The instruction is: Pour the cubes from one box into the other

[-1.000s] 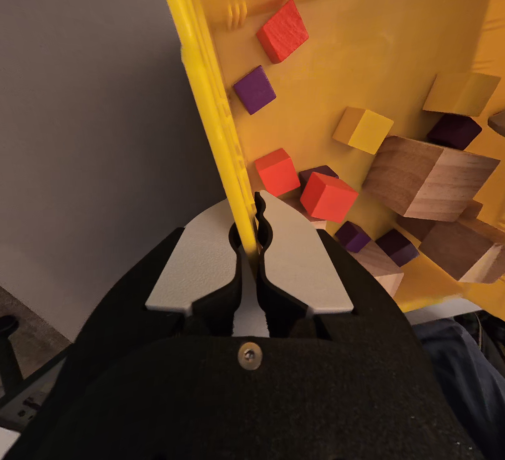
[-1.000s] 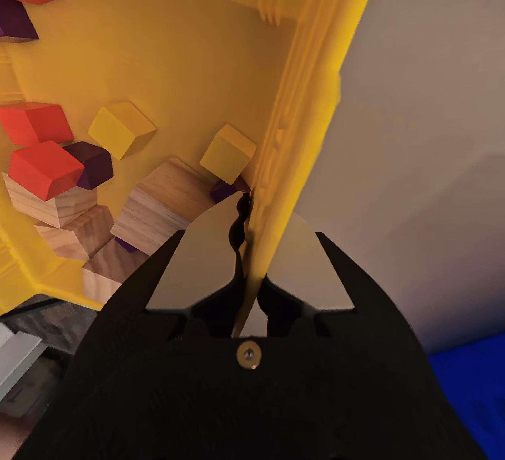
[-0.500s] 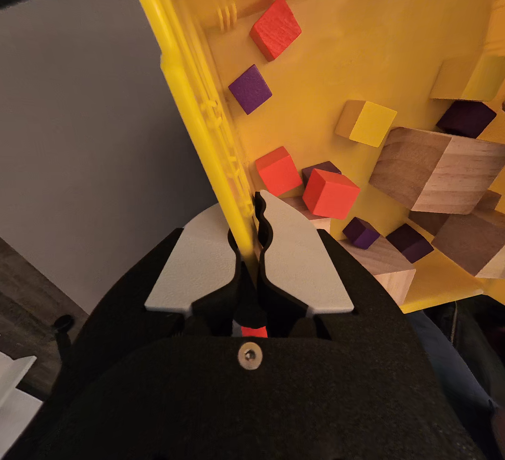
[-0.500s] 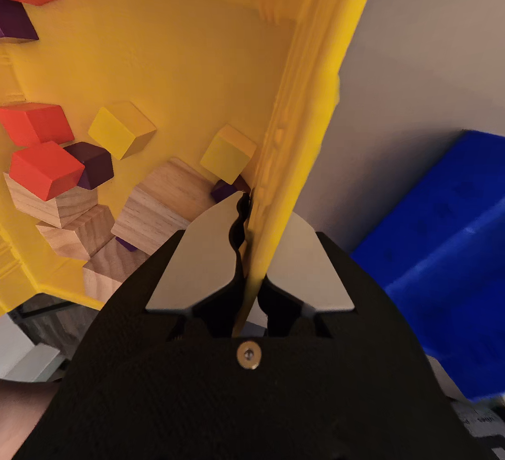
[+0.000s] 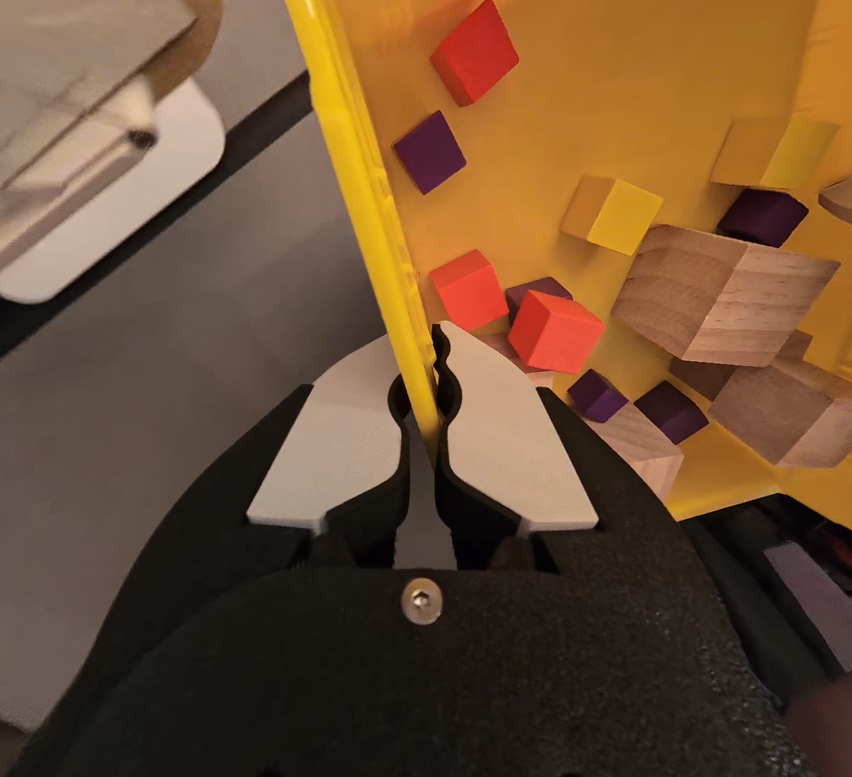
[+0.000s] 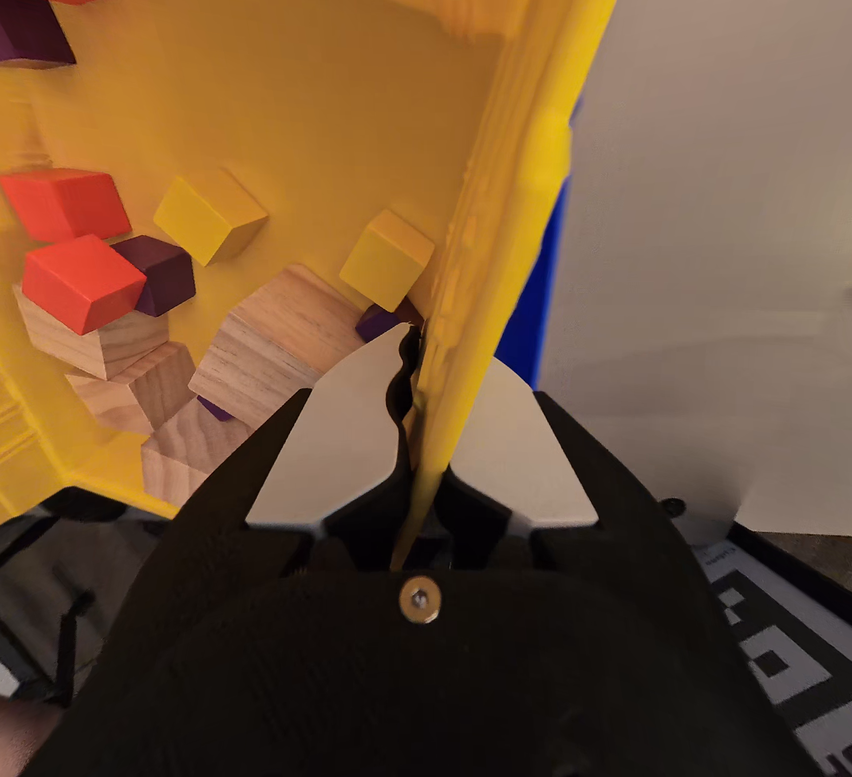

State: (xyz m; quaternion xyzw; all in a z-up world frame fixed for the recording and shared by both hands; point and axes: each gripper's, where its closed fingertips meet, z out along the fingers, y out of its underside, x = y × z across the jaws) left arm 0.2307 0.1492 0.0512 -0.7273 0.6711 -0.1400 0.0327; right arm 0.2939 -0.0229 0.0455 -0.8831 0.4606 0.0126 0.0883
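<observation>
The yellow box (image 5: 622, 30) is held up between both grippers and tilted, so its cubes lie toward its near wall. My left gripper (image 5: 426, 367) is shut on the box's left wall (image 5: 350, 164). My right gripper (image 6: 422, 353) is shut on its right wall (image 6: 530, 164). Inside lie red cubes (image 5: 553, 333), purple cubes (image 5: 428, 153), yellow cubes (image 6: 210, 215) and larger plain wooden blocks (image 5: 724, 293). A sliver of the blue box (image 6: 539, 293) shows just behind the right wall in the right wrist view.
A grey table surface (image 5: 161, 362) lies left of the box, with a white rounded plate and a beige object (image 5: 92, 132) at the far left. A black-and-white marker board (image 6: 783, 644) lies at the lower right. A white panel (image 6: 737, 247) stands to the right.
Both grippers have carried the yellow box along; the background has shifted. The blue box has slid mostly behind the right wall, and the white plate came into the left view. The cubes barely moved.
</observation>
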